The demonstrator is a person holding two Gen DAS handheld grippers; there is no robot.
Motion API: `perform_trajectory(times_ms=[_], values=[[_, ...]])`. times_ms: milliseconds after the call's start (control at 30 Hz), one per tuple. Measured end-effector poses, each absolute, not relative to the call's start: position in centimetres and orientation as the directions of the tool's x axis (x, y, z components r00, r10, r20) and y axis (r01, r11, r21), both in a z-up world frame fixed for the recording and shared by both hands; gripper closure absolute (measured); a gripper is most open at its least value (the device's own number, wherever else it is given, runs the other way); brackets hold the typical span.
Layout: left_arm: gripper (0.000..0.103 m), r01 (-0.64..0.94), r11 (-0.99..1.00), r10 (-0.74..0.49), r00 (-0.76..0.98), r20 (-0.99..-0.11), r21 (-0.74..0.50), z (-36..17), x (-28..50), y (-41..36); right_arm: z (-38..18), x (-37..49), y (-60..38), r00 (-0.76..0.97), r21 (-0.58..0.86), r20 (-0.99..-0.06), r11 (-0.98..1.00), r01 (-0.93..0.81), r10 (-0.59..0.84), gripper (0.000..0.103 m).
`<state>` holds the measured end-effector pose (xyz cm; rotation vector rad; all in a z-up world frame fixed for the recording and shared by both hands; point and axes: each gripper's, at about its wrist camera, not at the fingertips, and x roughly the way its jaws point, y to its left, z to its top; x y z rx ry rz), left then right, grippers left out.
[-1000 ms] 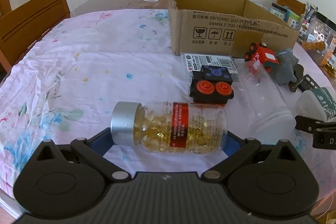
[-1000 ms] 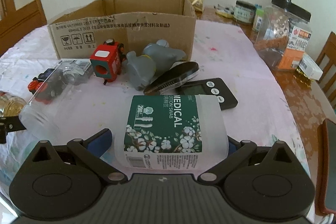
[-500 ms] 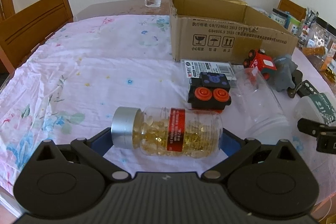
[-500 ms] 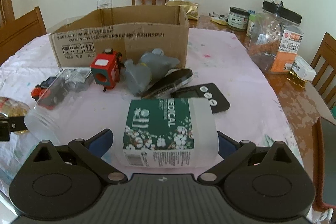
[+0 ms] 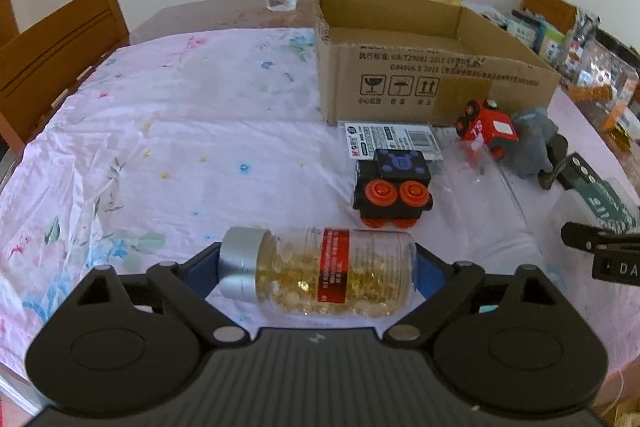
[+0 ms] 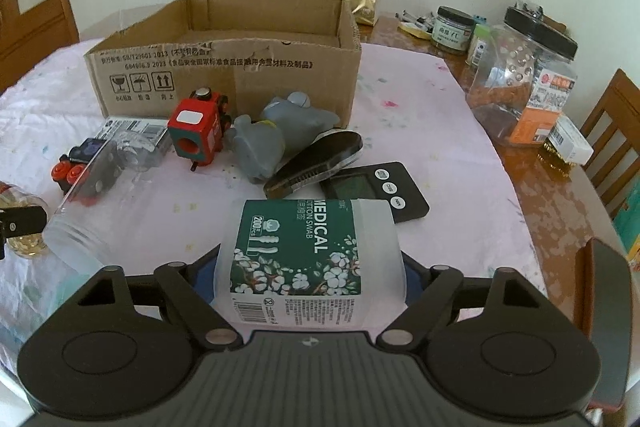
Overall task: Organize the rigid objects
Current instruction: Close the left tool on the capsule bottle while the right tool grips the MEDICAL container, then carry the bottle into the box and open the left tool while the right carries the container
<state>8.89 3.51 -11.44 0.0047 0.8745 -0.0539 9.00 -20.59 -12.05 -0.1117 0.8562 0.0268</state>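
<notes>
Capsule bottle [image 5: 320, 269] and swab box [image 6: 308, 259] lie between closing grippers.

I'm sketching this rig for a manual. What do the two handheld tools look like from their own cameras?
Both look alike. Left tool: a matte black ribbed body with a small pale logo mark, two rounded black housings with circular recesses, angled black linkage arms with silver pivot pins, and blue pads on the fingers. Right tool: the same build and colours. No cables, hands or sleeves show.

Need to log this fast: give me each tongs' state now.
Left tongs: closing around the pill bottle.
Right tongs: closing around the swab box.
</notes>
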Motion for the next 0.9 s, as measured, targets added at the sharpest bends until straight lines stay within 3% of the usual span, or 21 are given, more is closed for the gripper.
perform_trajectory(times_ms=[467, 900], values=[[0.009, 0.255, 0.967, -0.127, 0.557, -0.820, 0.023, -5.4, 12.0, 4.2, -6.6, 10.8, -20.2, 0.601, -0.050, -0.792, 0.970, -0.239, 0.107, 0.017], [0.009, 0.394, 0.917, -0.212, 0.611, -0.763, 0.060, 0.2, 23.9, 0.4, -0.1, 16.0, -20.7, 0.674, -0.019, -0.709, 0.949, -0.315, 0.209, 0.017]])
